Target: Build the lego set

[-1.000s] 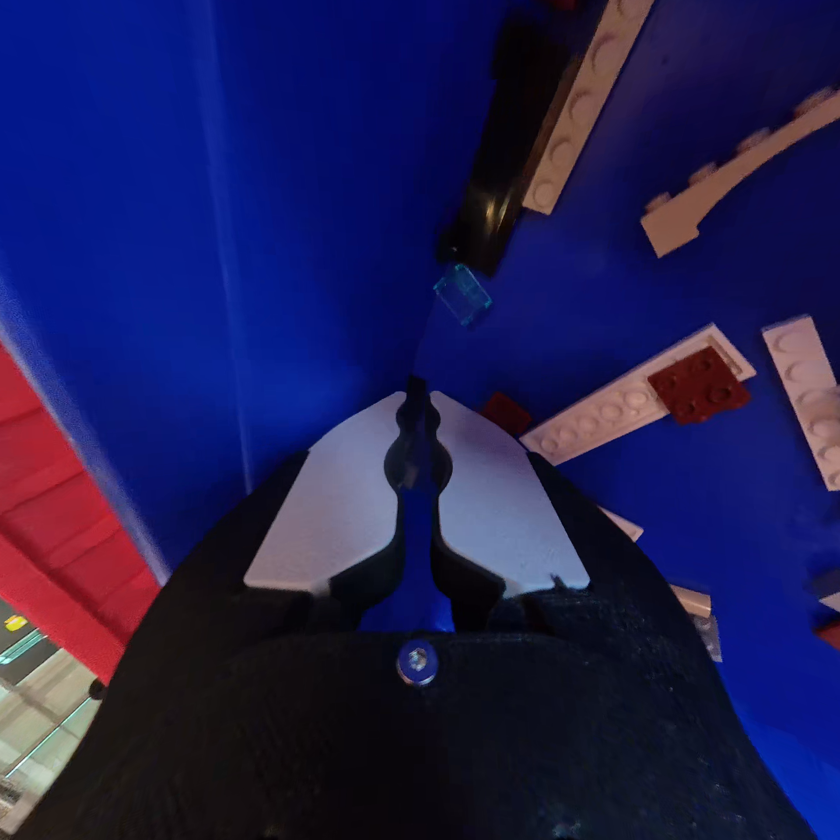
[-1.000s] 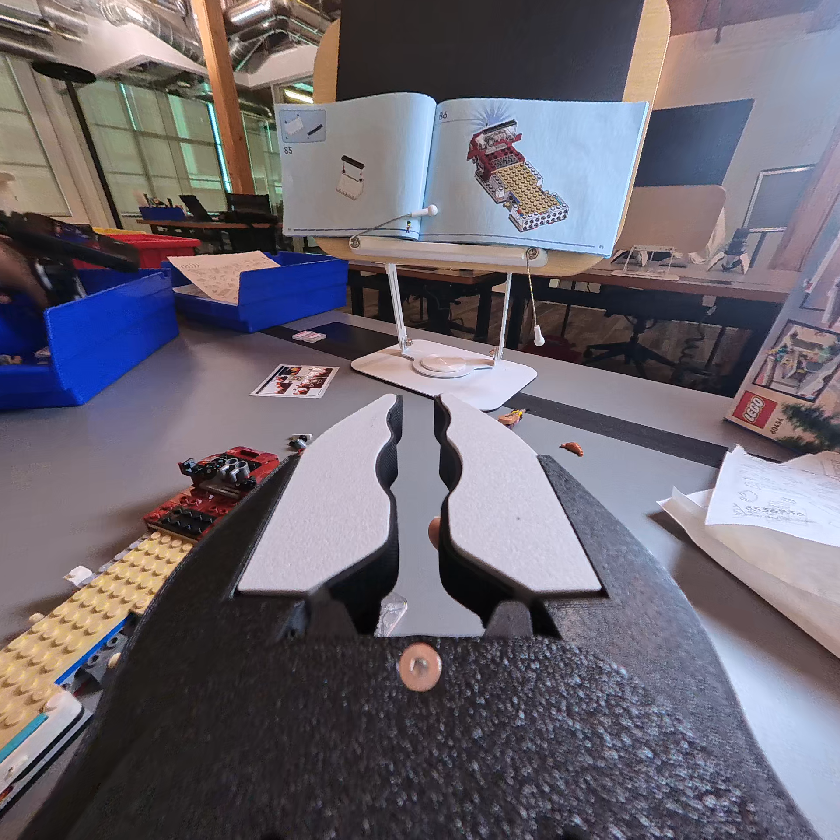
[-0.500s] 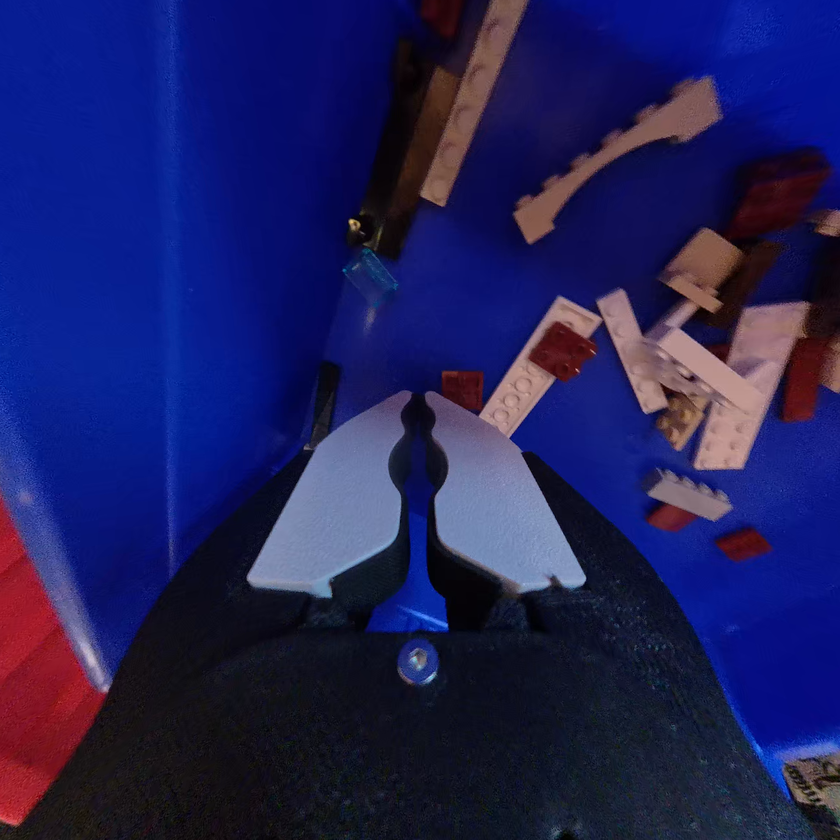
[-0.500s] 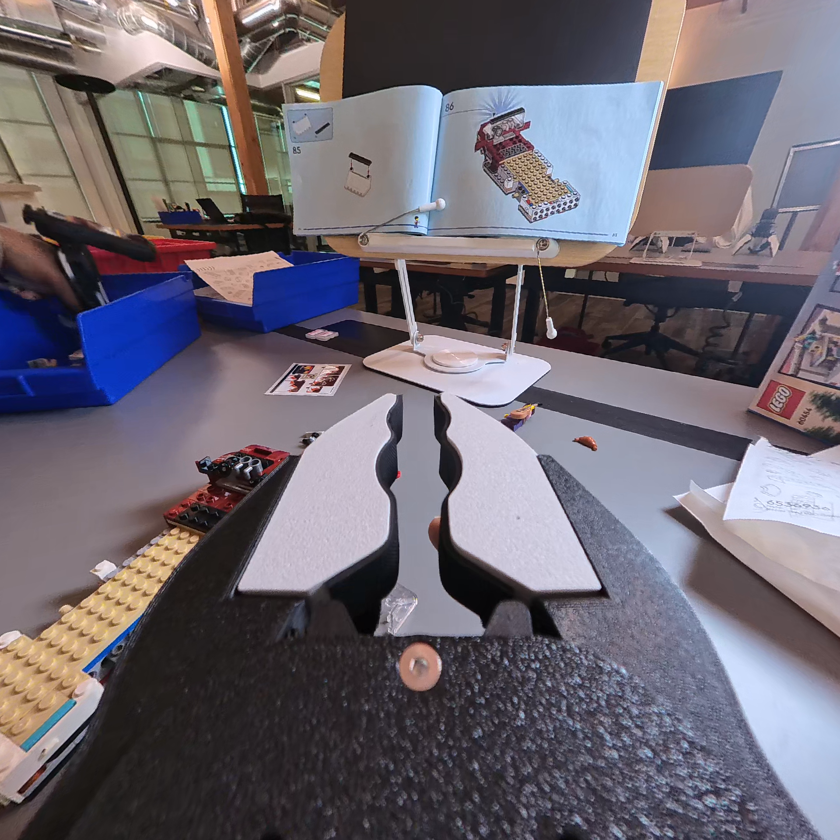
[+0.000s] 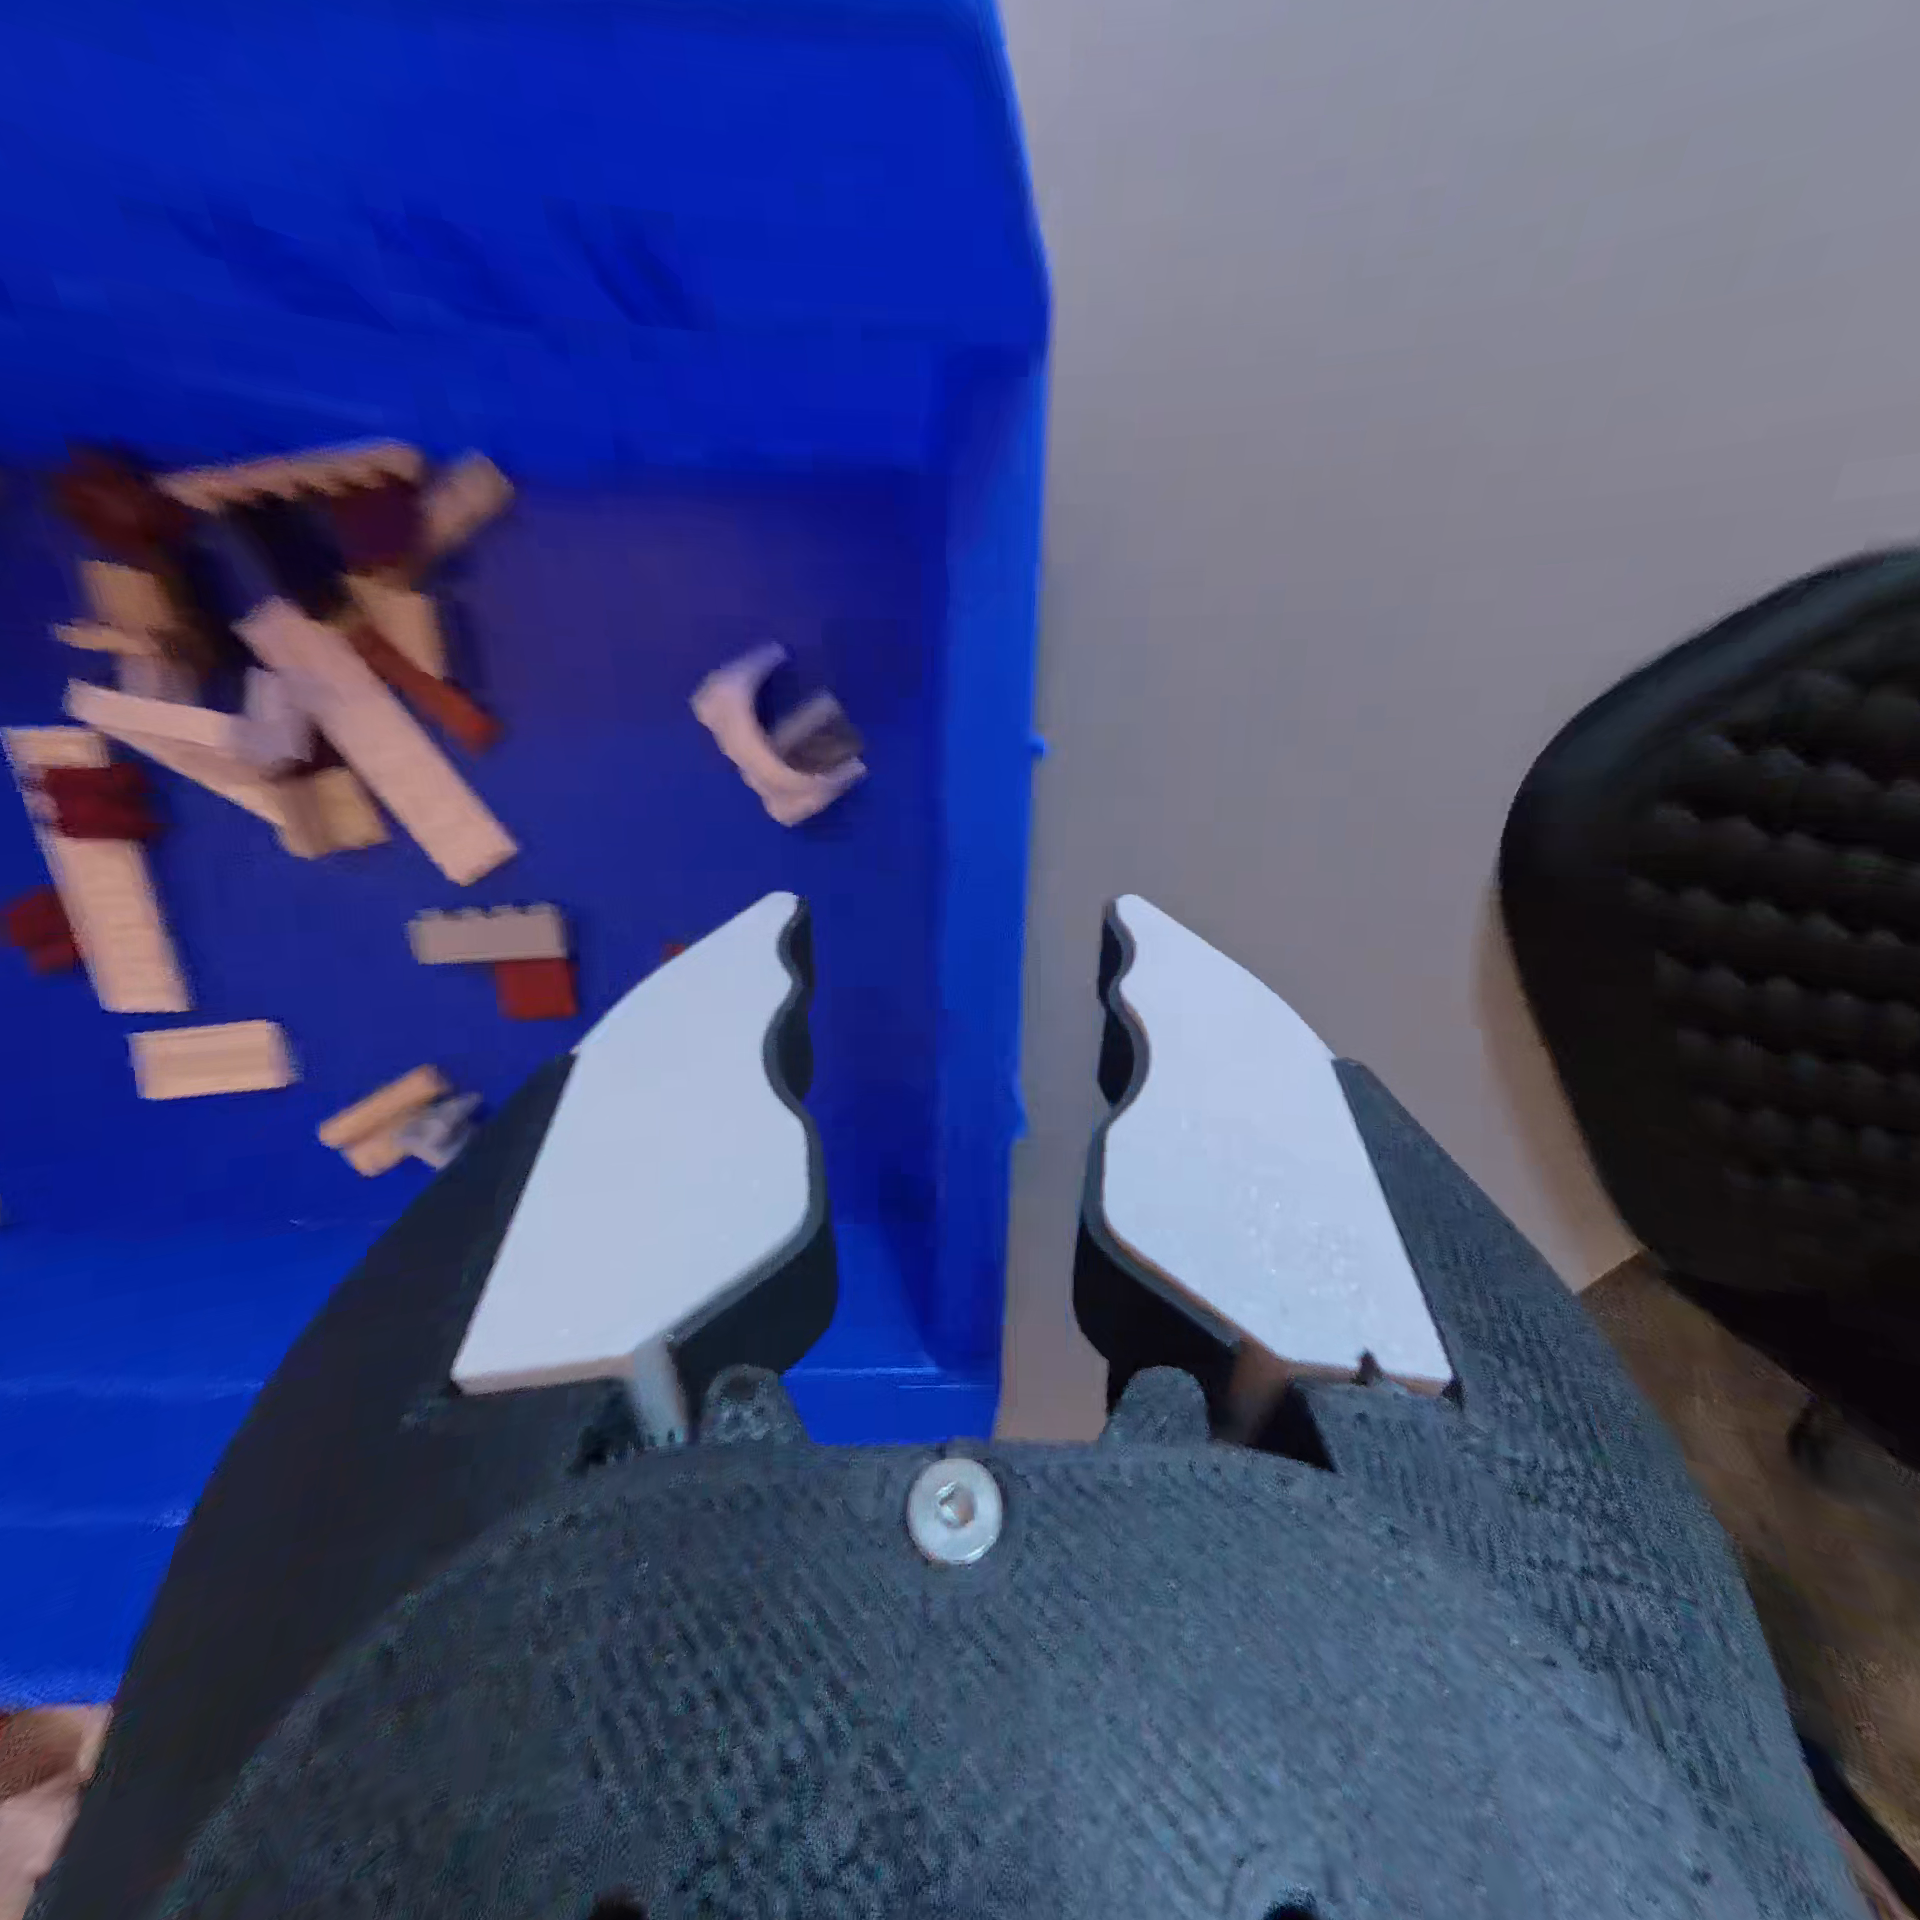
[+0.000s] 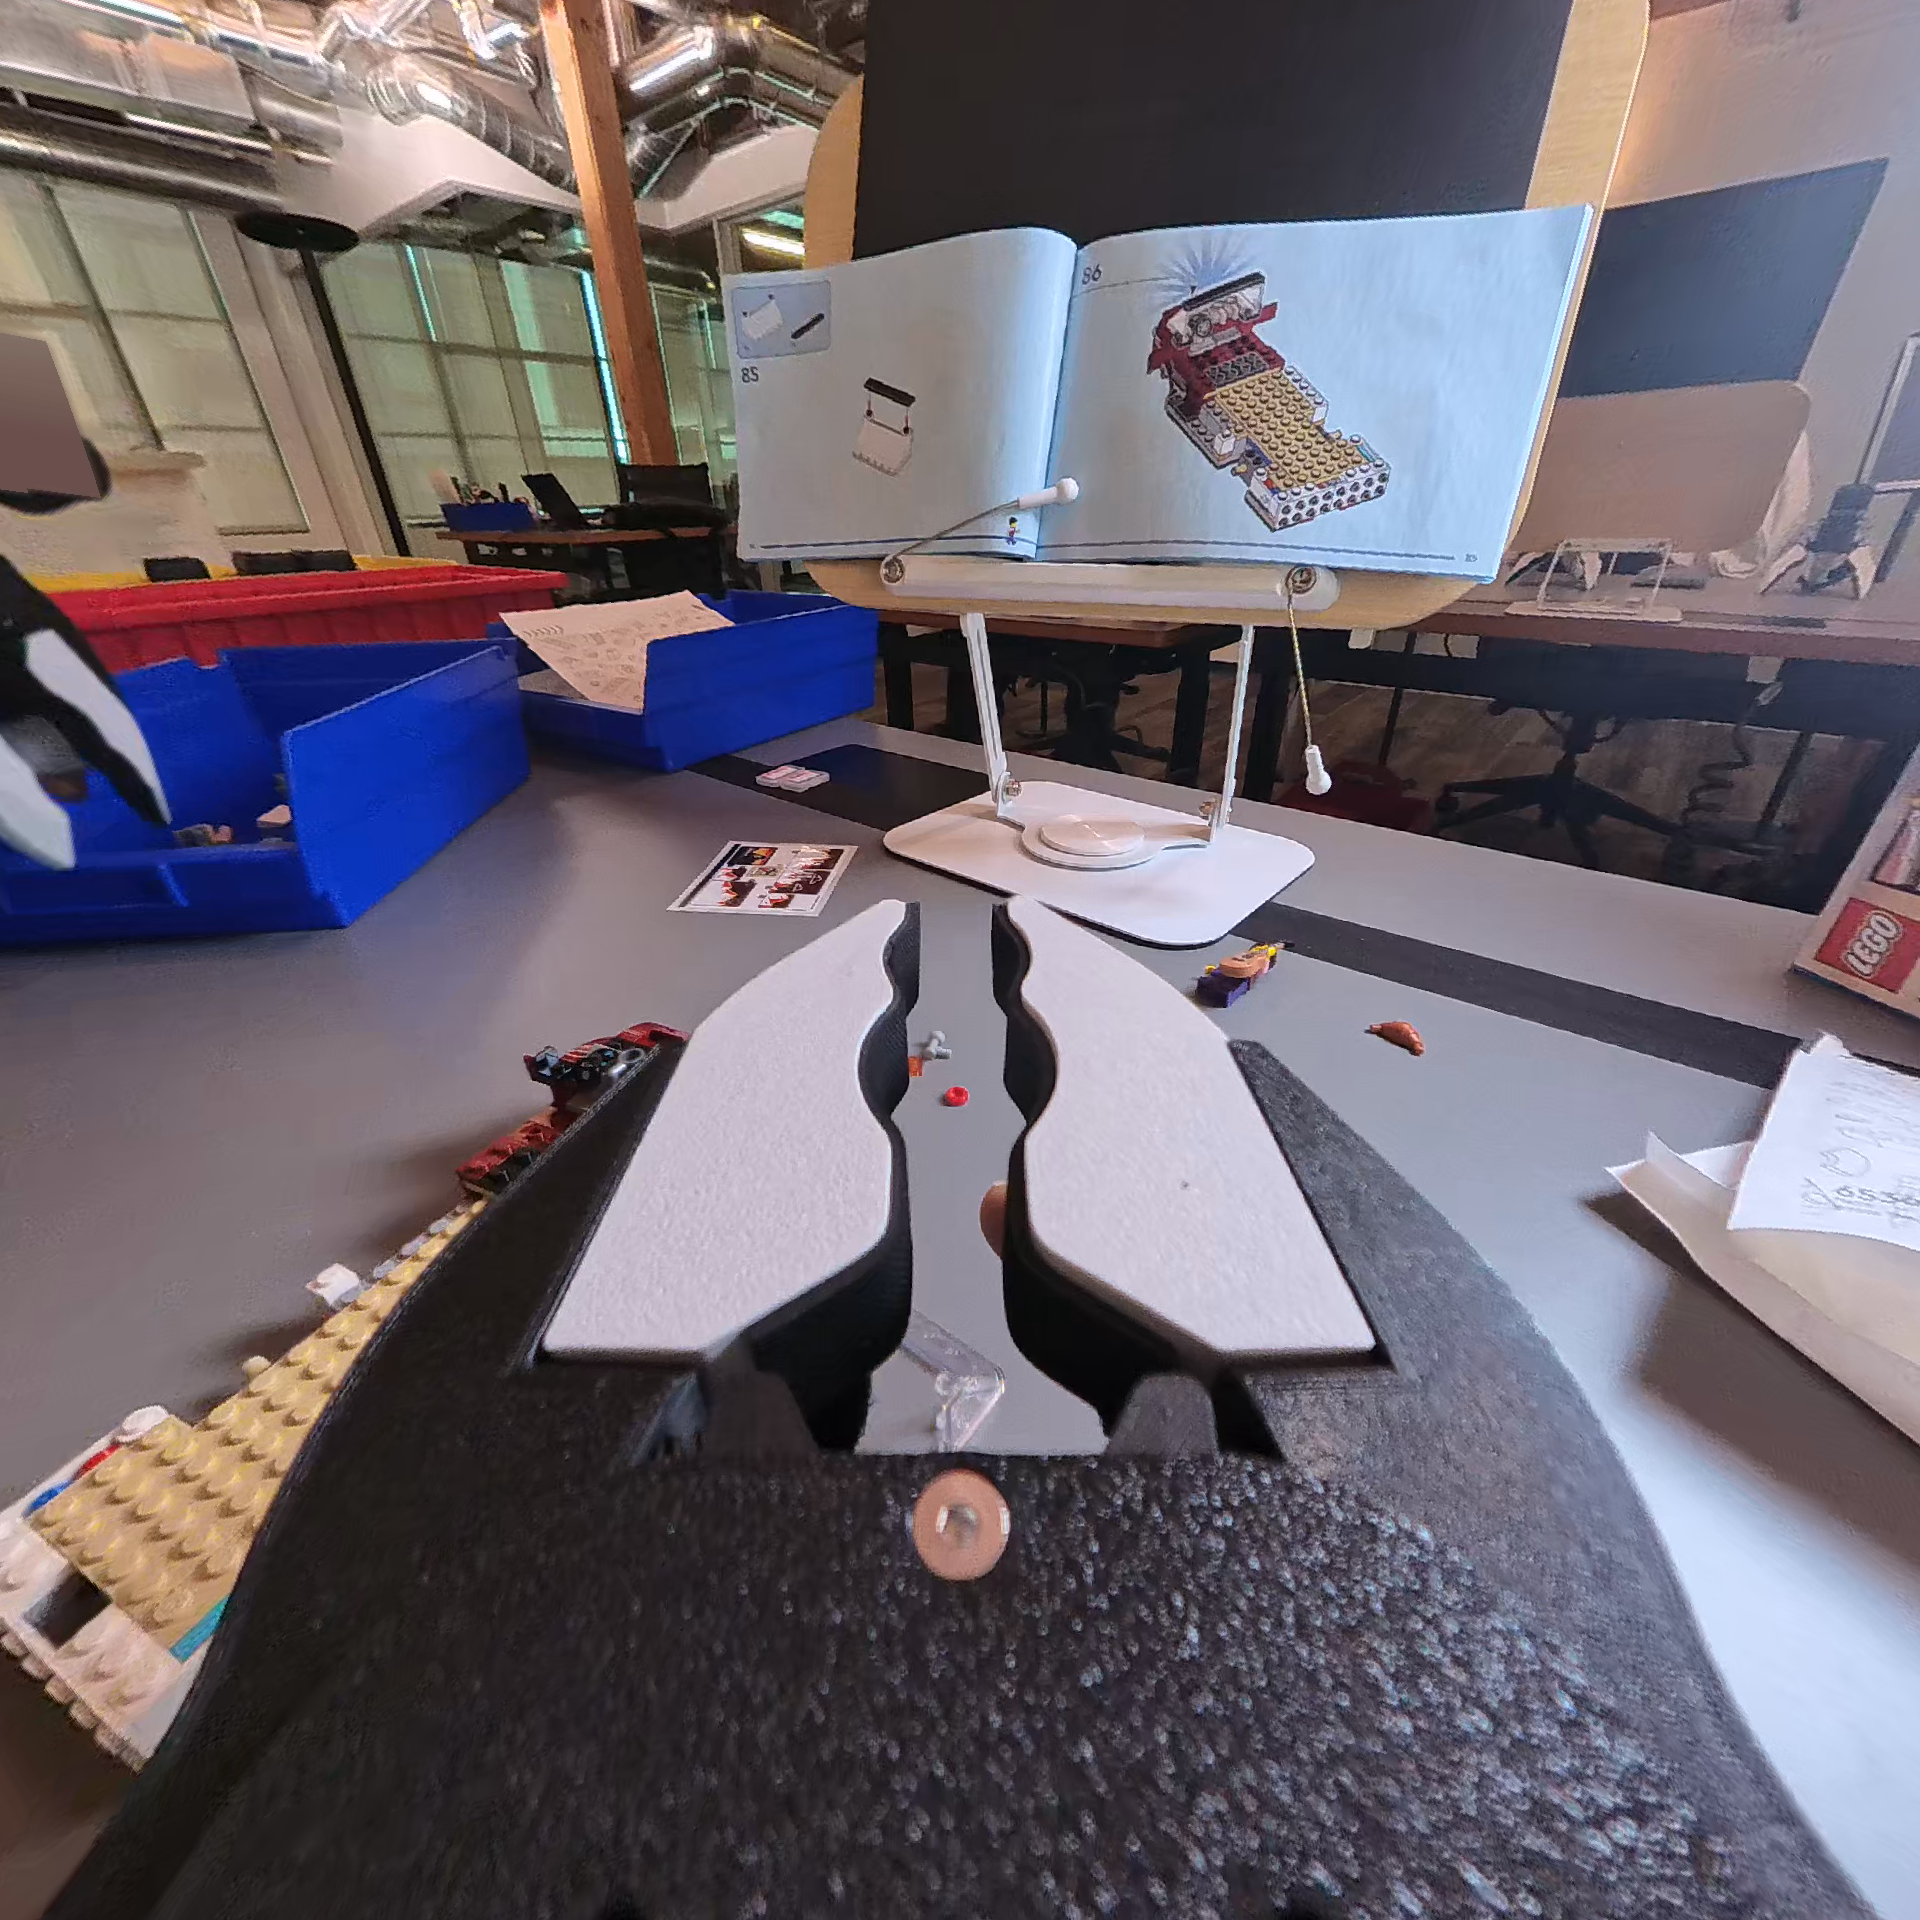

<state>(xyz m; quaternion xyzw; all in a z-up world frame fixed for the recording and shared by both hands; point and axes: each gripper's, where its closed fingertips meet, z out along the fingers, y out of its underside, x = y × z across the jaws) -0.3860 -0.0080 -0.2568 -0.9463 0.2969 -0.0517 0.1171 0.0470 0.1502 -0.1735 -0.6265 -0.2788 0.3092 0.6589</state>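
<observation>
My left gripper (image 5: 956, 914) is open and holds nothing. It hovers over the right wall of a blue bin (image 5: 997, 623). Loose tan, white and dark red bricks (image 5: 312, 727) lie blurred on the bin floor, with a white curved piece (image 5: 769, 748) nearest the fingertips. It also shows in the right wrist view (image 6: 62, 769), above that bin (image 6: 395, 769). My right gripper (image 6: 954, 914) hangs low over the grey table, its fingers a narrow gap apart with nothing between the tips. A tan studded build (image 6: 208, 1475) lies to its left. A clear piece (image 6: 951, 1371) shows through the gap near the fingers' base.
An open instruction booklet (image 6: 1143, 395) rests on a white stand (image 6: 1101, 842). A second blue bin (image 6: 727, 675) and a red bin (image 6: 312, 603) stand behind. A sticker sheet (image 6: 769, 878), a minifigure (image 6: 1242, 971), a red stud (image 6: 956, 1096), papers (image 6: 1818, 1226) and a black chair (image 5: 1745, 987) are around. Across from one pair of fingers to the other is roughly 45 cm. From my right tips it is roughly 20 cm to the tan studded build (image 6: 208, 1475); from my left, 35 cm.
My left gripper was shut low in the bin's corner; it has risen, swung over to the bin's right wall and opened wide. My right gripper has tilted slightly, its gap unchanged.
</observation>
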